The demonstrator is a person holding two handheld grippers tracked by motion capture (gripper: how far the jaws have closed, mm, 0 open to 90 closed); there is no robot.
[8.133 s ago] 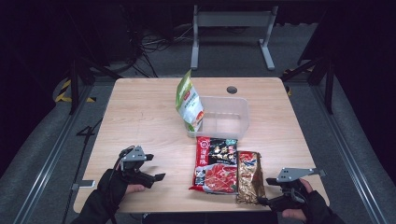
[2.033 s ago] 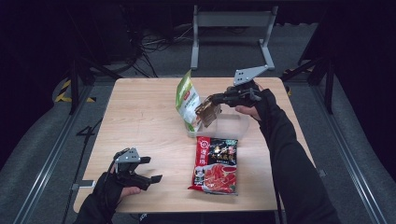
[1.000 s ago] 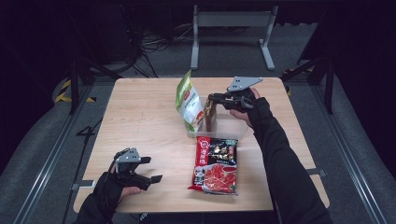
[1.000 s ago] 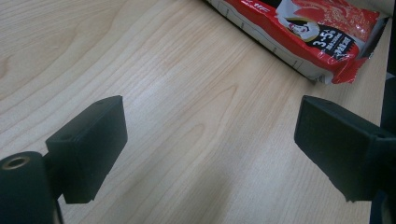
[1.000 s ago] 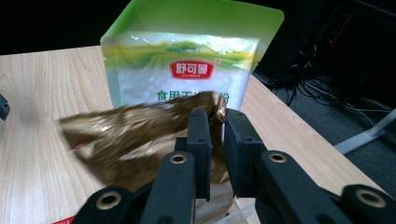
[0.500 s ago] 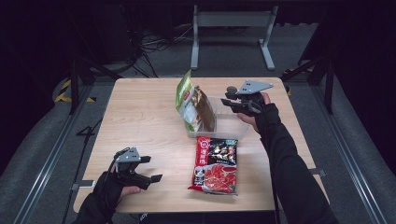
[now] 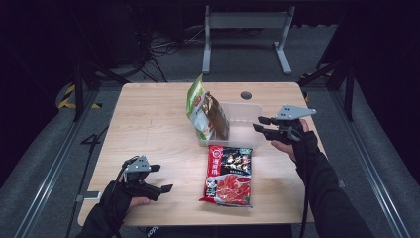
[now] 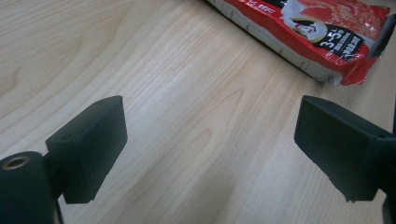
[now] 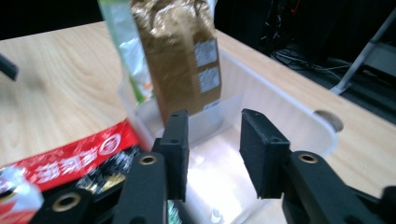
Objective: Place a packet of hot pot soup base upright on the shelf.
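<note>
My high view looks forward and down over the whole table [image 7: 148, 124]; my left gripper view sits close above the wood, the red packet [image 8: 322, 37] beyond its fingertips; my right gripper view faces the clear bin [image 9: 280, 107] just past its fingers; all three views share that packet.

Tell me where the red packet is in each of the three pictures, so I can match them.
High view: the red packet lies flat on the table, just in front of the clear box.
Left gripper view: its lower end is at the top right, beyond the open jaws.
Right gripper view: it is at the lower left, beside the box.
Shared landmark: the light wooden table.
</note>
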